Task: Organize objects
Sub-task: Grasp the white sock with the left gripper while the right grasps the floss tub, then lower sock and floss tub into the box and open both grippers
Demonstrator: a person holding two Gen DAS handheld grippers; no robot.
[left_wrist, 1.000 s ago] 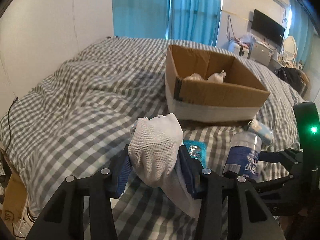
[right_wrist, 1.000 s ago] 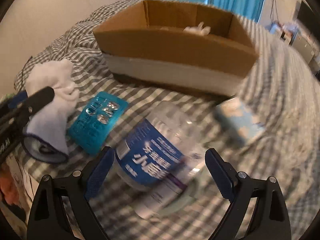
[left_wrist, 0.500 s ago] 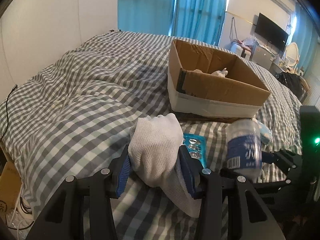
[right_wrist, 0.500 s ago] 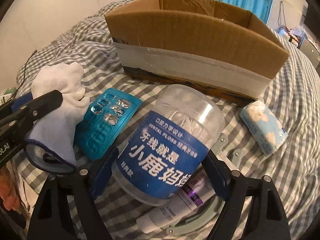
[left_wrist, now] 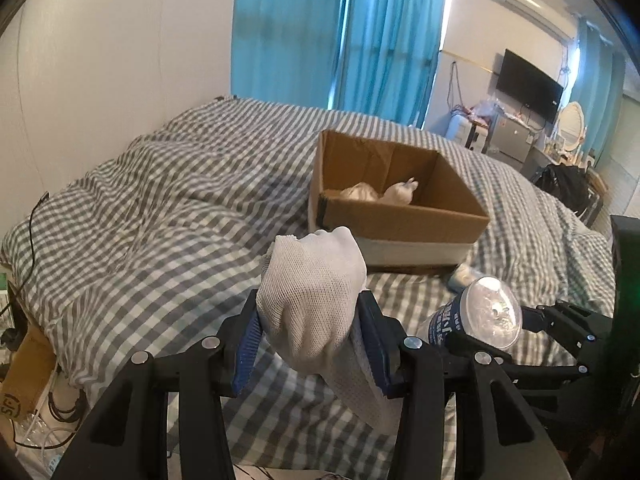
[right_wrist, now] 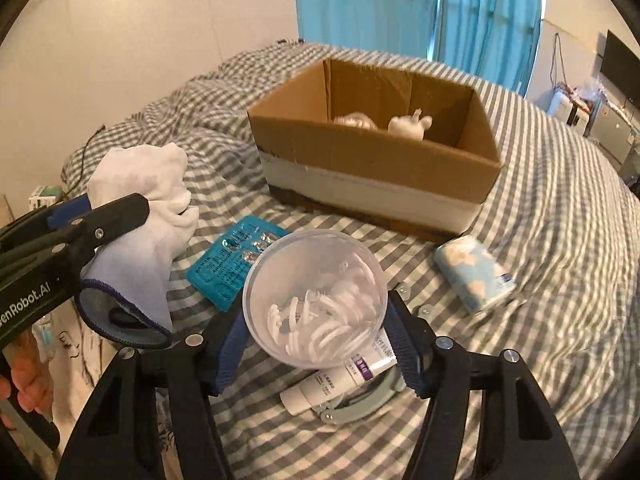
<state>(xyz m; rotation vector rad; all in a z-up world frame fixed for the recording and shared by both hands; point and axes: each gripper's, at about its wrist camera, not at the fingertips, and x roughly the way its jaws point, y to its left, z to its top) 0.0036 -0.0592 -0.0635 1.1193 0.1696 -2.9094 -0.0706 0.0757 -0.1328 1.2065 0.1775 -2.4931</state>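
My left gripper (left_wrist: 310, 342) is shut on a white mesh glove (left_wrist: 314, 300) and holds it above the checked bed; it also shows in the right wrist view (right_wrist: 140, 216). My right gripper (right_wrist: 316, 344) is shut on a clear dental floss jar (right_wrist: 316, 300), lifted off the bed with its end facing the camera; the jar shows at the lower right of the left wrist view (left_wrist: 476, 316). An open cardboard box (right_wrist: 376, 160) stands on the bed beyond both grippers, with two pale bundles inside (right_wrist: 408, 124).
On the bed lie a teal blister pack (right_wrist: 228, 264), a blue-white tissue pack (right_wrist: 474, 276), a white tube (right_wrist: 340, 376) and a grey clip (right_wrist: 360, 404). A wall is at the left; furniture and a TV (left_wrist: 528, 84) stand at the far right.
My right gripper closed on the jar, lifted it off the bed and tipped it end-on to the camera. My left gripper rose a little with the glove.
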